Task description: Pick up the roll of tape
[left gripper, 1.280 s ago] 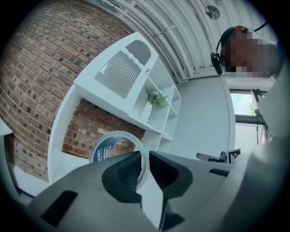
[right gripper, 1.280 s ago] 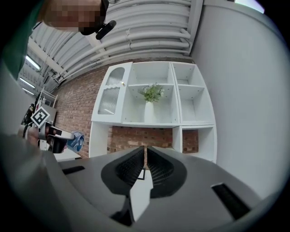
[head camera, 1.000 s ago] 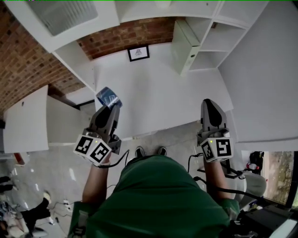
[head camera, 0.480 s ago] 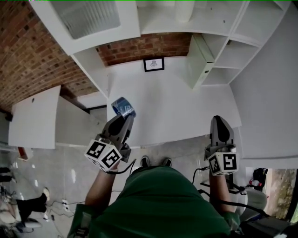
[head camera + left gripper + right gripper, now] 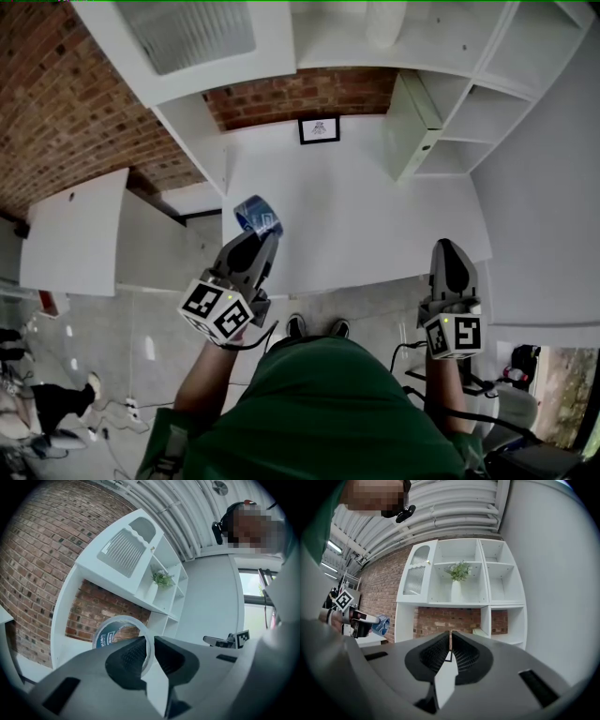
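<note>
While the left tongs (image 5: 151, 645) are clamped on the thin wall of the roll of tape (image 5: 107, 637), one pad inside the ring and one outside, the roll hangs in the air, over the near-left part of the white tabletop (image 5: 356, 216) as the head view shows it. It looks light and stiff: a hollow ring with a smooth, probably slippery outer face. A hold across the wall seems the sound one, since a squeeze across the whole ring could let it roll out. The right tongs (image 5: 450, 639) are closed on nothing, well to the right. Beyond stand a white shelf unit (image 5: 459, 573) and a brick wall (image 5: 66, 103).
</note>
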Motion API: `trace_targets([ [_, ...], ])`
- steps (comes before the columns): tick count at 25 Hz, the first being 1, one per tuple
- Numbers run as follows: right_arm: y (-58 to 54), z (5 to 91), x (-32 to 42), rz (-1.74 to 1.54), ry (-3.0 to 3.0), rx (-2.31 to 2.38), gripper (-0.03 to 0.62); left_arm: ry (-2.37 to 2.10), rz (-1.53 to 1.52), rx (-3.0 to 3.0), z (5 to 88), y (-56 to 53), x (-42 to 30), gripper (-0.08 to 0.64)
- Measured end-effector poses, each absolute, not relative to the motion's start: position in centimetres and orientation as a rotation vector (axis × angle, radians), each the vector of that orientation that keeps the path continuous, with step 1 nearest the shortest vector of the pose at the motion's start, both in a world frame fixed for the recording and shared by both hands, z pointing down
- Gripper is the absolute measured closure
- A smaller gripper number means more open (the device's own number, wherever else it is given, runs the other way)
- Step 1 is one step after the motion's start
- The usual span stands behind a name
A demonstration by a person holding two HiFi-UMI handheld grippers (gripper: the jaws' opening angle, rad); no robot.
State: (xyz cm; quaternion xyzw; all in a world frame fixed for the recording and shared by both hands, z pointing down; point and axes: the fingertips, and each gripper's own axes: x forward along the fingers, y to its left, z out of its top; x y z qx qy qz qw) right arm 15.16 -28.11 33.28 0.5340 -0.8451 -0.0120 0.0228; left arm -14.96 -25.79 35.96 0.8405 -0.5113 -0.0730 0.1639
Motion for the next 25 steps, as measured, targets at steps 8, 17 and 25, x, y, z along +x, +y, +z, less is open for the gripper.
trace_targets([
  [8, -28.1, 33.2, 15.0, -0.011, -2.622, 1.66, 0.558, -1.455, -0.216, 2.395, 36.0, -25.9, -15.5, 0.492],
  [17, -27.9, 33.1, 14.4, -0.009, -2.618, 1.673, 0.565, -1.451, -0.219, 2.396, 36.2, -25.9, -16.3, 0.492],
  [25, -27.7, 33.2, 13.9, 0.002, -2.603, 1.682, 0.565, -1.428, -0.212, 2.398, 36.2, -26.2, -16.7, 0.492],
])
